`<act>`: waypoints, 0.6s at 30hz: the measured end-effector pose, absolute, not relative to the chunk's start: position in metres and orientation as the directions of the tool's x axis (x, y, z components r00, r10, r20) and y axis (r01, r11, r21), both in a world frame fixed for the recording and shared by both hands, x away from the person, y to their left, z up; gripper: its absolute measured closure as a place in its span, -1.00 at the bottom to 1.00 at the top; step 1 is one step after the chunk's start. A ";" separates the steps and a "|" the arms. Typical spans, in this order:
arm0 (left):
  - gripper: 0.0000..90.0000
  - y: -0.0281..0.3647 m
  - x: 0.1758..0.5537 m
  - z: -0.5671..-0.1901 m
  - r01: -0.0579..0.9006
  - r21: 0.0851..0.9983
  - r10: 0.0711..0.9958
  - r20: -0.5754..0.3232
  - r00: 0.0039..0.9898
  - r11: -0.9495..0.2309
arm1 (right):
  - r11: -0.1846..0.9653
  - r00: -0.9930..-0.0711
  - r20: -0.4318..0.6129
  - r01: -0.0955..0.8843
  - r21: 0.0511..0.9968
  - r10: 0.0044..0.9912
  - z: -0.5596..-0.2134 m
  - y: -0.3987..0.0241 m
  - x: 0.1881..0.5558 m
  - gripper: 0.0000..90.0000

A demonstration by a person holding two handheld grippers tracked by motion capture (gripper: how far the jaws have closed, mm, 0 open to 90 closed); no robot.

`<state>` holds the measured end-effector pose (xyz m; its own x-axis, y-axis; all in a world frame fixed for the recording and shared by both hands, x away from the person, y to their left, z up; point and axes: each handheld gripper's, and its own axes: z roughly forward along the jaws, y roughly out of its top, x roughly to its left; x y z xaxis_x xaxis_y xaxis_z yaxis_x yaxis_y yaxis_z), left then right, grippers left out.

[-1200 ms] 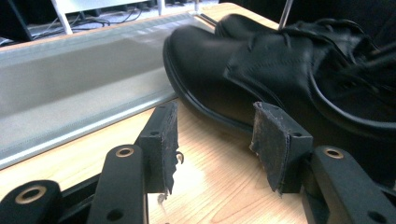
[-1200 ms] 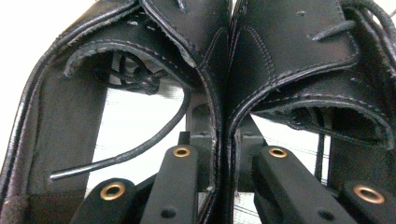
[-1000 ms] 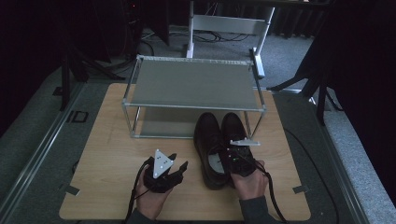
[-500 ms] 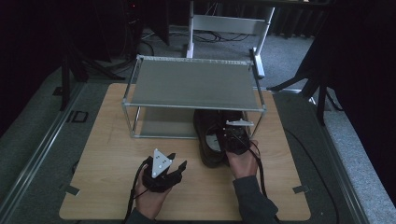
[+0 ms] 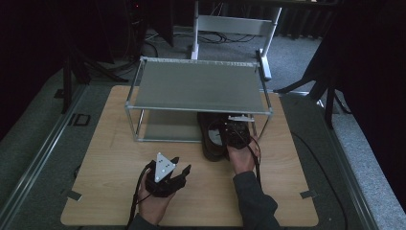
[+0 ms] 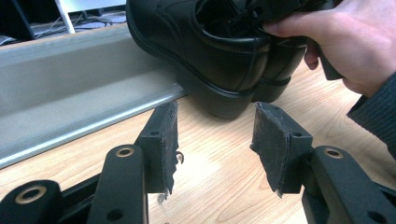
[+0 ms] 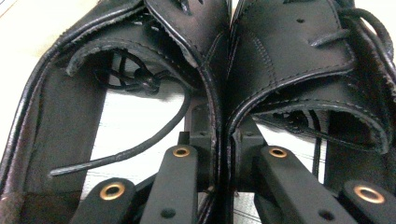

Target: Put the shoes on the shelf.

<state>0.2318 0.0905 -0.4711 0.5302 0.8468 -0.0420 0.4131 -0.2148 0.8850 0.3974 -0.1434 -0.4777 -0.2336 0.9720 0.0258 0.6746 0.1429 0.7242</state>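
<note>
The pair of black shoes [image 5: 214,136], toes hidden under the metal rack [image 5: 198,86], is pinched by its two inner walls in the right gripper [image 7: 219,154], while the left gripper [image 6: 215,140] rests spread on the wooden table [image 5: 105,143].

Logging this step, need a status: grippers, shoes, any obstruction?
Right gripper shut on both shoes, pinching their inner walls. Left gripper open, idle. Shoes partly under rack; nothing blocking.

This looks like a lab or recording studio: a wooden table [image 5: 95,158] stands on grey carpet [image 5: 28,139], ringed by black curtains [image 5: 368,72], stand legs [image 5: 72,76], loose floor cables [image 5: 153,45] and a metal frame [image 5: 234,24] behind.
</note>
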 end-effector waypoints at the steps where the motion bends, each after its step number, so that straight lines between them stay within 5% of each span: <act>1: 0.14 0.090 0.232 -0.471 0.413 0.885 0.847 -0.043 0.531 -0.214 | 0.141 -0.231 0.025 0.673 0.726 0.973 -0.478 -0.143 0.398 0.82; 18: 0.14 0.089 0.232 -0.471 0.411 0.886 0.845 -0.043 0.534 -0.215 | 0.128 -0.200 0.000 0.627 0.769 0.980 -0.484 -0.131 0.410 0.82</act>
